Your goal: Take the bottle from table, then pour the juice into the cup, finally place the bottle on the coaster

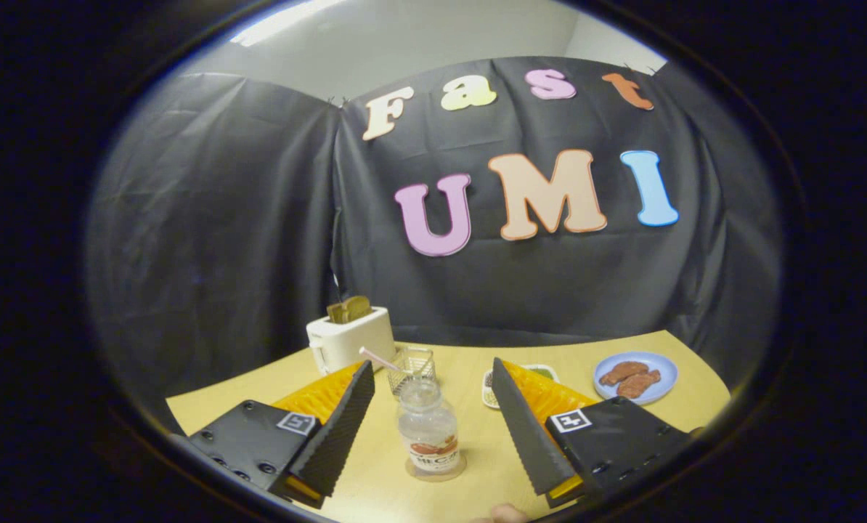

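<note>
- Upright, the bottle (428,430) stands on a coaster (436,470), on the surface (470,370).
- Gripper (432,418) spread wide, fingers either side of the bottle, not touching.
- Beyond the bottle: basket (413,367), toaster (350,335).

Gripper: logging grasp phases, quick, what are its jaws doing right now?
Gripper: open, jaws spread either side of the bottle, touching nothing, holding nothing.

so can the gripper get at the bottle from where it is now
Probably yes. The gripper is open with the bottle standing upright between its fingers, touching neither. Nothing lies between fingers and bottle; the wire basket and toaster stand beyond it.
</note>
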### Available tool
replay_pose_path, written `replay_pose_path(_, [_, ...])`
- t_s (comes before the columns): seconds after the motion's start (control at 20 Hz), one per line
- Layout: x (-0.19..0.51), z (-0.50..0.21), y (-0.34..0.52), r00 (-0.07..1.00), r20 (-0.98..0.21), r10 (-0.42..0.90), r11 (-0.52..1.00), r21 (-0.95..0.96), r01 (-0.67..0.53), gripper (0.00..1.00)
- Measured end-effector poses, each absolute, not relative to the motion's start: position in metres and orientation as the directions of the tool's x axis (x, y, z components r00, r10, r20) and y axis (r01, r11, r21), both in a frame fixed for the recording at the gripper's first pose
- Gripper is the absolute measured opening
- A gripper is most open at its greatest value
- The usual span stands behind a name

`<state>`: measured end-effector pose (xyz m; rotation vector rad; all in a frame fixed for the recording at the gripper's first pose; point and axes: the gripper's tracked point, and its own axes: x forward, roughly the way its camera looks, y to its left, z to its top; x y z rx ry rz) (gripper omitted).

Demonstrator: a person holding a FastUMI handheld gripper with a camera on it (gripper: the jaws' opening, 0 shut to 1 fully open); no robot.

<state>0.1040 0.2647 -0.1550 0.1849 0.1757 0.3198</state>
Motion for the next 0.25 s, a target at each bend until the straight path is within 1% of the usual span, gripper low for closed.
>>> replay_pose_path(0.25, [0.077,-0.058,0.226,0.951,-0.082,0.298,0.942,0.184,-0.279,1.00])
